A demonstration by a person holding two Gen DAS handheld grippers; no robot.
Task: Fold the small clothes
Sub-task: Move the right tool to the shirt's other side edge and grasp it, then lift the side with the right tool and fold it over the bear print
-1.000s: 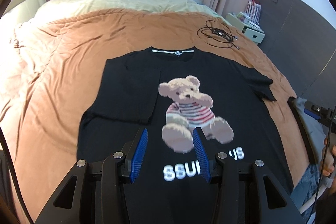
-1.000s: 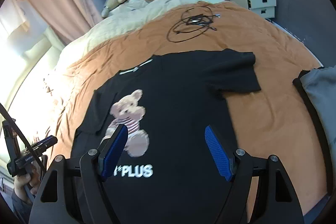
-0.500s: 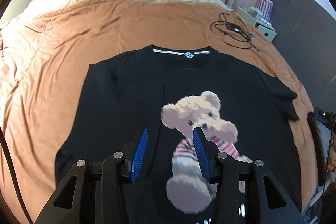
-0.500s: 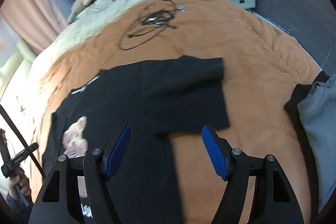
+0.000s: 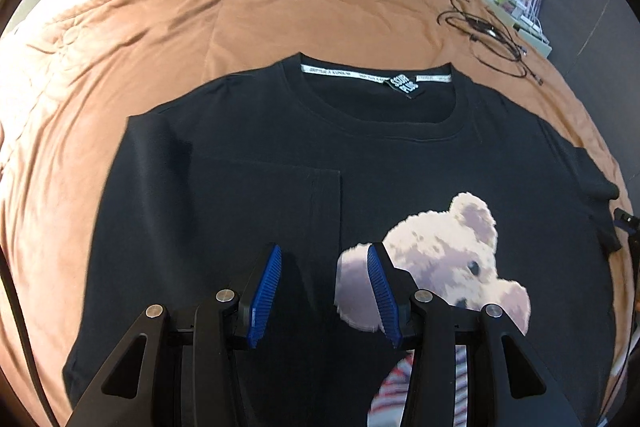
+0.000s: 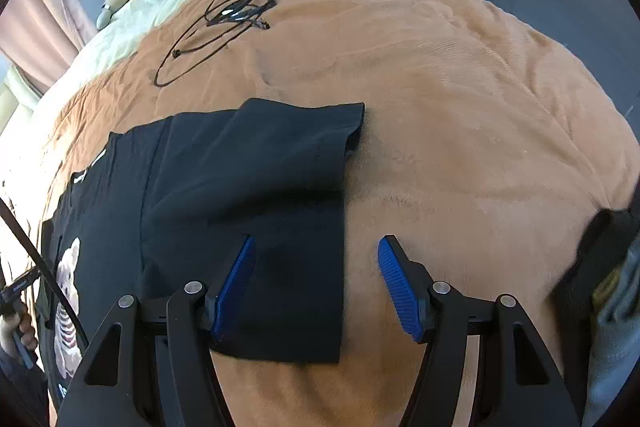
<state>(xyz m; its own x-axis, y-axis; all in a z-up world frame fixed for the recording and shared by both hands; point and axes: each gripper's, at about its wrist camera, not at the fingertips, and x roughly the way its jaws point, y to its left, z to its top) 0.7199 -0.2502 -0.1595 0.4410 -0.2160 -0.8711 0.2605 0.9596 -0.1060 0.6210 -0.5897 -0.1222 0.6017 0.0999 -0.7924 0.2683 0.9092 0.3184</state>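
Tee (image 5: 248, 163), smooth black knit w/ fuzzy bear print (image 5: 452, 259), on rumpled tan blanket (image 5: 160, 39).

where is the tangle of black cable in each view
Left wrist view: the tangle of thin black cable lies far upper right on the orange-brown bed cover, beyond the black teddy-bear T-shirt.
Right wrist view: the cable lies upper left of centre, beyond the T-shirt's spread sleeve.
Shared landmark: the shirt's white neck tape, at the left edge in the right view.
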